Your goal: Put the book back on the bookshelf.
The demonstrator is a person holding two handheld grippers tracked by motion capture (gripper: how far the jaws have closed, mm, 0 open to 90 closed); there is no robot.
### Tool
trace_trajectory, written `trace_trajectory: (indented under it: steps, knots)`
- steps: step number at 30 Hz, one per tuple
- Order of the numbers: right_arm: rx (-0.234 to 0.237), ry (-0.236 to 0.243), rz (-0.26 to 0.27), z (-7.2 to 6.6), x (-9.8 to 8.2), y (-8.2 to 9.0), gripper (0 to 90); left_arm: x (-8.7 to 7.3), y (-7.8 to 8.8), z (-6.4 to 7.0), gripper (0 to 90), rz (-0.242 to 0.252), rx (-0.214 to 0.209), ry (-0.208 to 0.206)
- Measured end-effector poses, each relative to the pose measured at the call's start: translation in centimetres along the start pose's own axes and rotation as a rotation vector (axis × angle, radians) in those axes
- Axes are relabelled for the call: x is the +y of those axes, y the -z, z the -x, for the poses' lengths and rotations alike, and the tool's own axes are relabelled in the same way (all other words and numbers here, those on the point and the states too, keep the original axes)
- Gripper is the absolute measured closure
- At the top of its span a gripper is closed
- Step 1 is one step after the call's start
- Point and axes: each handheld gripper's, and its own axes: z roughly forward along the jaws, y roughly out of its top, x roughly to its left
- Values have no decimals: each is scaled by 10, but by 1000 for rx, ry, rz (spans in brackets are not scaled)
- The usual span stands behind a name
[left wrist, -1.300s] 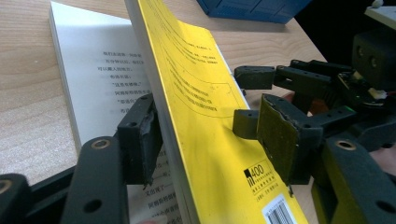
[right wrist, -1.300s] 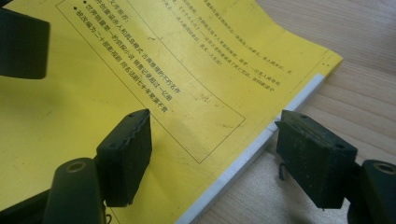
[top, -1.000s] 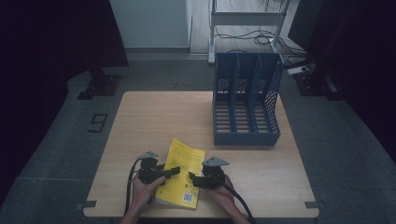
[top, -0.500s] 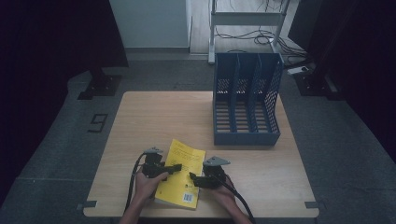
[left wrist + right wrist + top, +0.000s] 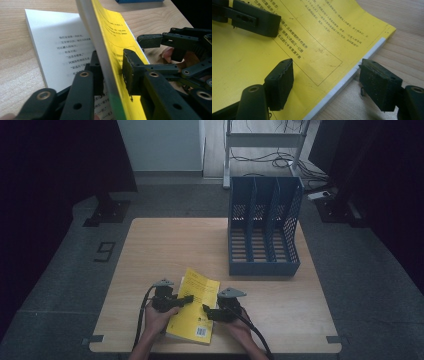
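A: Where was the yellow book (image 5: 195, 307) then?

B: Near edge of the wooden table (image 5: 165, 245), betw. the two hands, tilted a bit, barcode end toward the person. Blue file rack (image 5: 263, 230) stood well apart at the far right, 3 slots, upright.

A: Left gripper (image 5: 186, 298)?

B: Came in from the book's left side. In the left gripper view (image 5: 110, 68) the yellow cover + a thin wad of pages was lifted up off the rest, standing on edge betw. the jaws. Printed white page (image 5: 57, 47) lay flat below it. Jaws had just been closing w/ that cover betw. them. Right pad sat against the yellow face; left pad was behind the lifted sheet, so I'd say pinching the cover, but contact on the hidden side wasn't clear.

A: And the right gripper (image 5: 206, 310)?

B: Spread, not gripping. Right gripper view (image 5: 325, 77): one pad over the yellow cover, other pad off the book's edge over bare wood, white page edge (image 5: 352, 75) running betw. them. Couldn't tell if the pads touched the cover or hung just above it.

A: Hands?

B: Left hand (image 5: 157, 320) and right hand (image 5: 240, 327) both low at the near edge, cables trailing back toward the person.
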Motion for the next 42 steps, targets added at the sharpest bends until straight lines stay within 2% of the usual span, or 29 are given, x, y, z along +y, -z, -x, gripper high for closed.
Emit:
trace_trajectory:
  steps: [7, 13, 17, 20, 26, 31, 42]
  knots:
    - [-4, -2, 1, -1, 0, 0, 268, -1, -4, -3, 680, -5, -39, 38]
    - [-1, -7, 2, 0, 0, 0, 268, 0, -2, 0, 730, 7, -28, 13]
    - [5, -13, 4, 1, 0, 0, 268, -1, -1, 6, 744, 31, 3, -28]
    - [10, -17, 4, 1, 0, 0, 268, -1, 0, 8, 754, 43, 9, -43]
    - [14, -22, 2, 3, 0, 0, 250, -1, 2, 9, 766, 52, 10, -52]
    - [-1, 3, 12, 0, 0, 1, 249, -1, 2, 8, 763, 61, 9, -50]
    - [3, 1, 7, 2, 0, 2, 232, -1, 3, 10, 782, 77, 6, -48]
